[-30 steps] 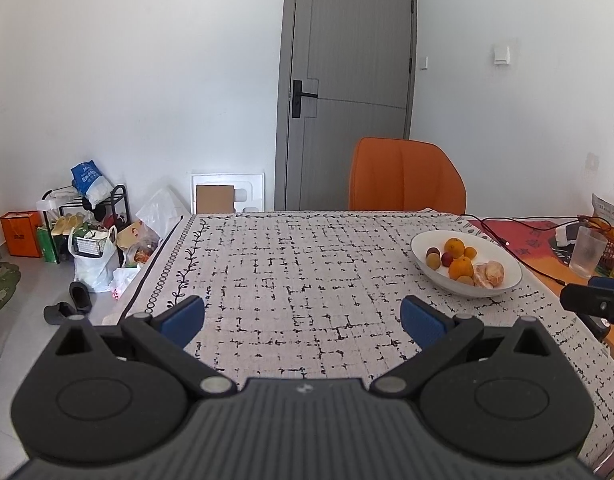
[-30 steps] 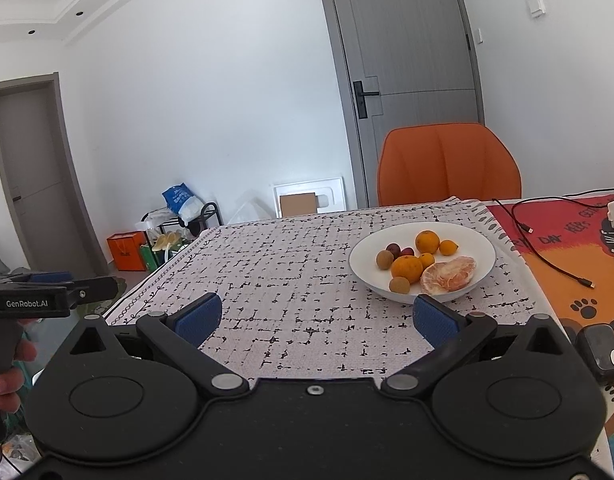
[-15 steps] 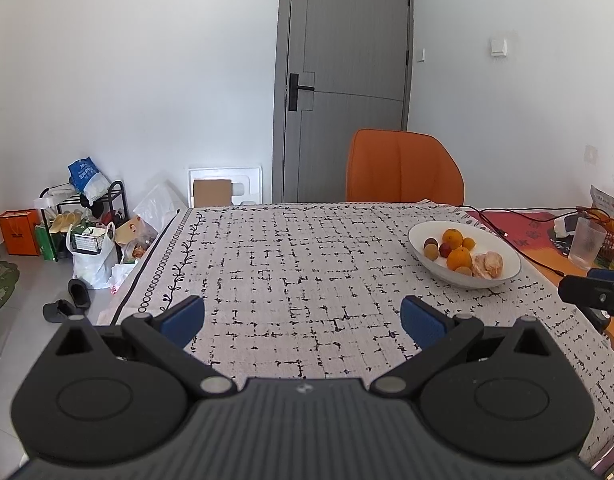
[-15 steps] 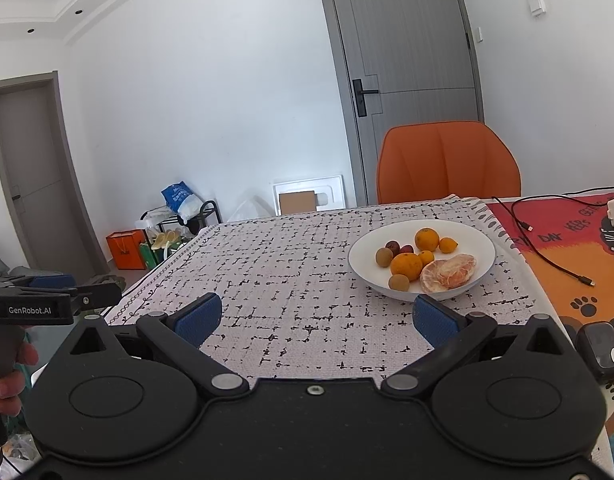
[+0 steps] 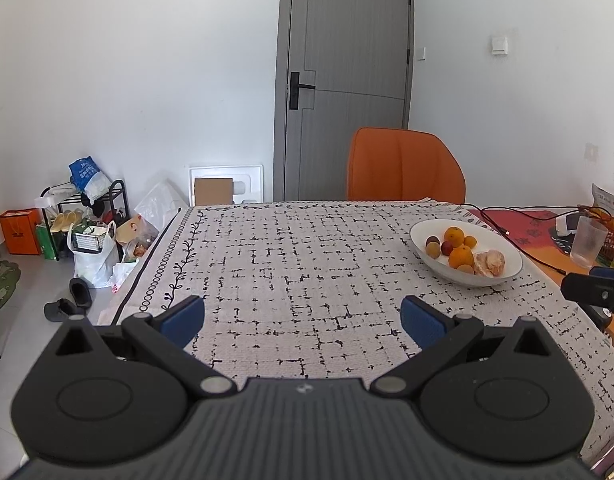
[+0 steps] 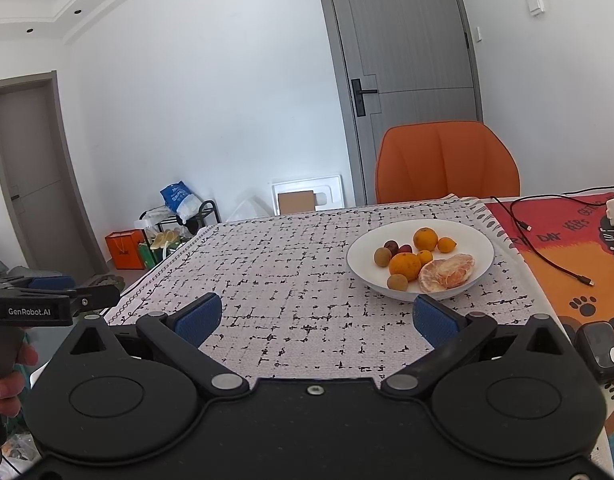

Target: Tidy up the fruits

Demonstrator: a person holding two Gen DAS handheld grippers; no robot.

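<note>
1. Presently, the left gripper [image 5: 303, 314] hovers over the worktop [image 5: 307, 264], fingers [image 5: 185, 316] spread apart, holding nothing.
2. Likewise the right gripper [image 6: 314, 315]: fingers [image 6: 435, 318] apart, holding nothing.
3. Fruits [image 6: 427, 258] lie in the white bowl [image 6: 479, 256] just beyond the right fingers, near the orange chair [image 6: 447, 164].

home dining room | clothed table [image 5: 307, 264], orange chair [image 5: 405, 164], shoe rack [image 5: 83, 216] (cluttered)

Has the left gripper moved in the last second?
Yes. The left gripper tilted up slightly: the door and bowl sit lower in its view than before.
</note>
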